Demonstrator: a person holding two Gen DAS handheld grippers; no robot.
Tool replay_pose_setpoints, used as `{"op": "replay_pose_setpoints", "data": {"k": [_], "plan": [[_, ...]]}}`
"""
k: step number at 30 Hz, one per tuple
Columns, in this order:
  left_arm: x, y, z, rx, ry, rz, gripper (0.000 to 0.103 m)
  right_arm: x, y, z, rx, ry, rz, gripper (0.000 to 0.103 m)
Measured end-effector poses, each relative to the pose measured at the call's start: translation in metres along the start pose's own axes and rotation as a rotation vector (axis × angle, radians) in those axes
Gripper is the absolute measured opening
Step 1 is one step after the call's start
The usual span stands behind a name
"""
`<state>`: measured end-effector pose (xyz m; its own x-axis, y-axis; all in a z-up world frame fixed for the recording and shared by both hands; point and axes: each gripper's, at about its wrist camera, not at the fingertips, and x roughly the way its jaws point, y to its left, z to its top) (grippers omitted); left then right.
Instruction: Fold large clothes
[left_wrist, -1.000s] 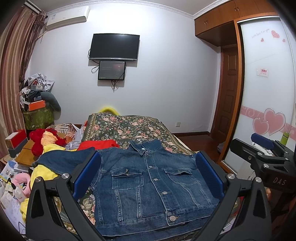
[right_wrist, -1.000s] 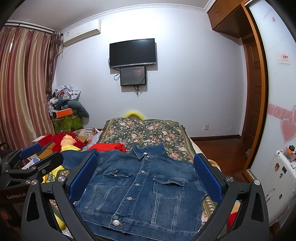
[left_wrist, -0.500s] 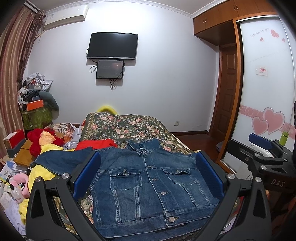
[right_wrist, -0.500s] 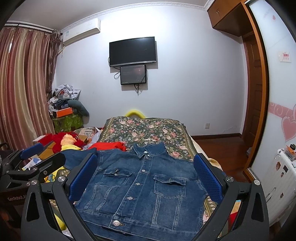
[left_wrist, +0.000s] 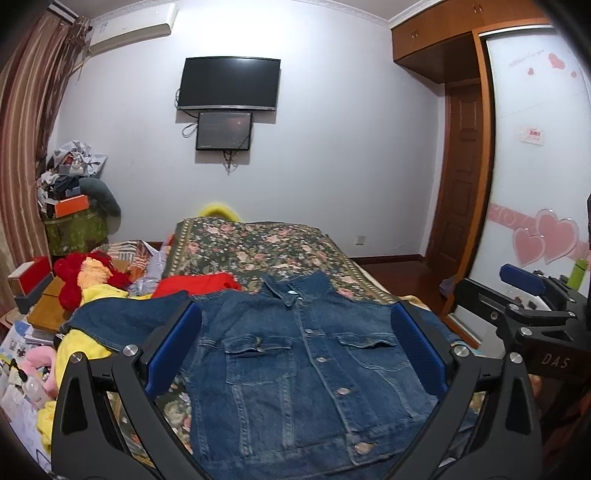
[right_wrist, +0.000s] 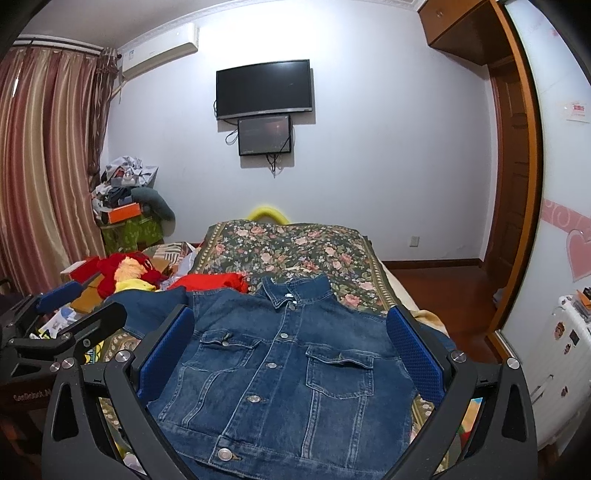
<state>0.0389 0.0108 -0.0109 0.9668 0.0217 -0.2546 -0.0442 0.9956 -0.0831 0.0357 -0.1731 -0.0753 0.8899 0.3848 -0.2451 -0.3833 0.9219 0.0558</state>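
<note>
- Left gripper (left_wrist: 295, 354): jaws spread wide, nothing between the blue pads (left_wrist: 173, 350), raised clear of the cloth.
- Right gripper (right_wrist: 291, 354): same, spread wide and empty, above the cloth.
- Denim jacket (left_wrist: 303, 365) lies front side up, directly ahead of and below both grippers. In each wrist view its torso fills the gap between the two fingers.
- No contact seen between either gripper and the jacket.
- Left wrist view: the right gripper shows at the far right edge. Right wrist view: the left gripper (right_wrist: 66, 321) shows at the far left edge. They sit side by side with the jacket's hem end nearest them.
- Jacket buttoned, two chest pockets visible, collar (right_wrist: 295, 291) at the far end.
- One sleeve (left_wrist: 125, 314) lies spread out to the left, past the left gripper's left finger. The other sleeve is hidden behind the right fingers, can't tell how it lies.
- Surface: bed with floral cover (left_wrist: 258, 247), running away from the grippers to the wall.
- Red garment (right_wrist: 214, 282) just beyond the jacket's left shoulder; yellow and red clutter (left_wrist: 88, 273) further left.
- Room: wall TV (right_wrist: 264, 88) straight ahead, smaller screen under it, air conditioner (left_wrist: 133, 29) upper left, curtains (right_wrist: 44, 166) left, wooden door (left_wrist: 461, 177) and wardrobe right.
- Long axis: hem near, collar far, pointing at the TV wall, roughly parallel to the fingers, skewed slightly in each view.
</note>
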Motion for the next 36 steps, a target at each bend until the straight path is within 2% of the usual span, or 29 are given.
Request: {"op": "replay_pose_setpoints", "data": {"k": [7, 13, 16, 19, 21, 27, 31, 36], "plan": [[0.029, 0.031, 0.008, 0.004, -0.041, 0.090, 0.103, 0.041, 0.003, 0.002, -0.017, 0.055, 0.015, 0.103], [0.066, 0.082, 0.008, 0.022, -0.012, 0.184, 0.103, 0.094, 0.001, 0.001, 0.006, 0.145, 0.042, 0.103], [0.087, 0.112, -0.005, -0.049, 0.056, 0.184, 0.103, 0.126, 0.000, -0.001, 0.043, 0.198, 0.015, 0.103], [0.117, 0.153, -0.027, -0.124, 0.164, 0.243, 0.103, 0.159, 0.003, -0.002, 0.038, 0.272, 0.029, 0.103], [0.131, 0.181, -0.039, -0.170, 0.197, 0.288, 0.103, 0.176, 0.004, -0.005, 0.029, 0.300, 0.032, 0.103], [0.154, 0.251, -0.070, -0.213, 0.320, 0.413, 0.103, 0.229, 0.003, -0.016, 0.012, 0.426, 0.042, 0.103], [0.172, 0.294, -0.088, -0.277, 0.388, 0.380, 0.103, 0.259, -0.008, -0.023, 0.047, 0.505, 0.030, 0.103], [0.190, 0.362, -0.109, -0.511, 0.493, 0.277, 0.099, 0.277, -0.026, -0.029, 0.107, 0.551, -0.002, 0.103]]}}
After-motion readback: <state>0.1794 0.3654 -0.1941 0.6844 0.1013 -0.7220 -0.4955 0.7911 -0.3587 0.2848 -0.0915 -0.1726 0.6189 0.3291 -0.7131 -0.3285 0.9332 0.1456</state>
